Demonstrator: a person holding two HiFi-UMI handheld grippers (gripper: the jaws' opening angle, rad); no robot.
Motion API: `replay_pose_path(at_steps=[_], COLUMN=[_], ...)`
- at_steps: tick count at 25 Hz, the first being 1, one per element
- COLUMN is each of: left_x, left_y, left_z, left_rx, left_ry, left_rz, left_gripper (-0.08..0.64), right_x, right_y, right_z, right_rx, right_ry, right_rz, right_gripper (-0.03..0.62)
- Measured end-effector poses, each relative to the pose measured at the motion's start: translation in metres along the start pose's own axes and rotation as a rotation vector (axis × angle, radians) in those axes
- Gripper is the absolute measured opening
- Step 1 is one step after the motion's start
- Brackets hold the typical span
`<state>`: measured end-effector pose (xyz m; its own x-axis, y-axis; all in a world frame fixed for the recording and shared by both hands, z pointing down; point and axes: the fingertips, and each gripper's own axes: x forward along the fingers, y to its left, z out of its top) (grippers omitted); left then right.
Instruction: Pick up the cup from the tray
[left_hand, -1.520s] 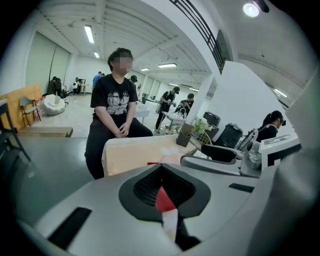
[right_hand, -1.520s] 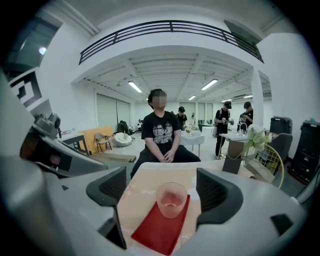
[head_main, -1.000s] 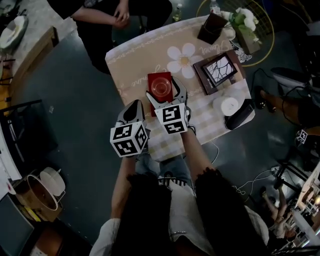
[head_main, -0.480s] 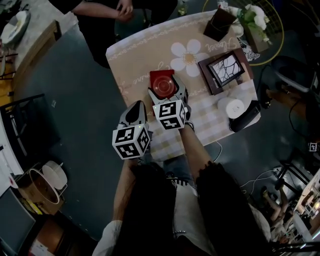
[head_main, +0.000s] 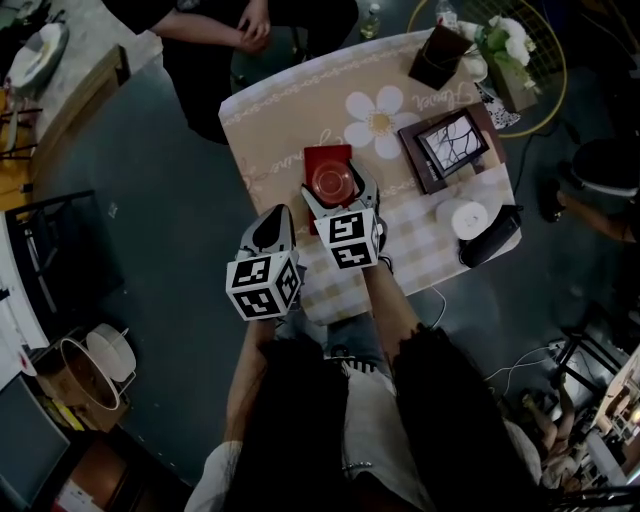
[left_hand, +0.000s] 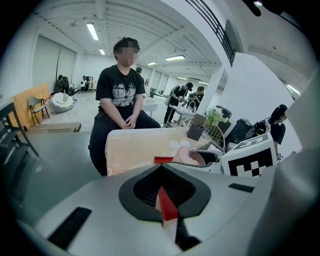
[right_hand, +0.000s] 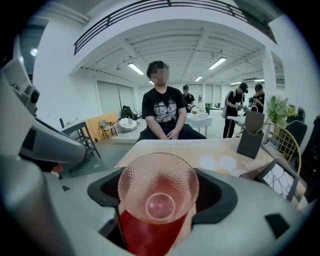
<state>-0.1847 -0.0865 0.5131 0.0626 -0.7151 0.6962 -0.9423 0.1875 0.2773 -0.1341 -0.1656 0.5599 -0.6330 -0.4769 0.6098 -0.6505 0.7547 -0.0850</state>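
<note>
A clear pink dimpled cup stands over the red tray on the beige tablecloth. My right gripper reaches in from the near side, its jaws shut on the cup, one on each side. In the right gripper view the cup fills the gap between the dark pads, with the red tray below it. My left gripper hangs shut off the table's near-left edge, holding nothing. From the left gripper view the cup shows beside the right gripper's marker cube.
On the table to the right lie a framed picture, a white round object and a black case. A dark holder and a flower box sit at the far right corner. A person sits across.
The head view has shifted slightly. Both grippers keep their places relative to the cup and tray.
</note>
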Motion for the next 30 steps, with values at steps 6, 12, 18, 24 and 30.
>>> replay_pose_path(at_steps=[6, 12, 18, 24, 30], left_x=[-0.002, 0.003, 0.011, 0.018, 0.022], left_y=[-0.016, -0.05, -0.072, -0.09, -0.1], left_z=[0.002, 0.01, 0.004, -0.004, 0.002], left_rx=[0.03, 0.093, 0.132, 0.169, 0.15], left_ry=[-0.002, -0.007, 0.02, 0.049, 0.04], left_rz=[-0.044, -0.124, -0.173, -0.208, -0.238], left_gripper=[0.005, 0.005, 0.005, 0.005, 0.005], right_x=[-0.025, -0.051, -0.072, -0.082, -0.081], right_y=[-0.015, -0.041, -0.063, -0.076, -0.081], right_z=[-0.003, -0.016, -0.035, -0.055, -0.074], right_rx=[0.013, 0.032, 0.065, 0.082, 0.072], right_ry=[-0.008, 0.005, 0.024, 0.031, 0.039], right_rz=[-0.06, -0.14, -0.21, -0.241, -0.241], right_gripper=[0.405, 0.405, 0.405, 0.405, 0.405])
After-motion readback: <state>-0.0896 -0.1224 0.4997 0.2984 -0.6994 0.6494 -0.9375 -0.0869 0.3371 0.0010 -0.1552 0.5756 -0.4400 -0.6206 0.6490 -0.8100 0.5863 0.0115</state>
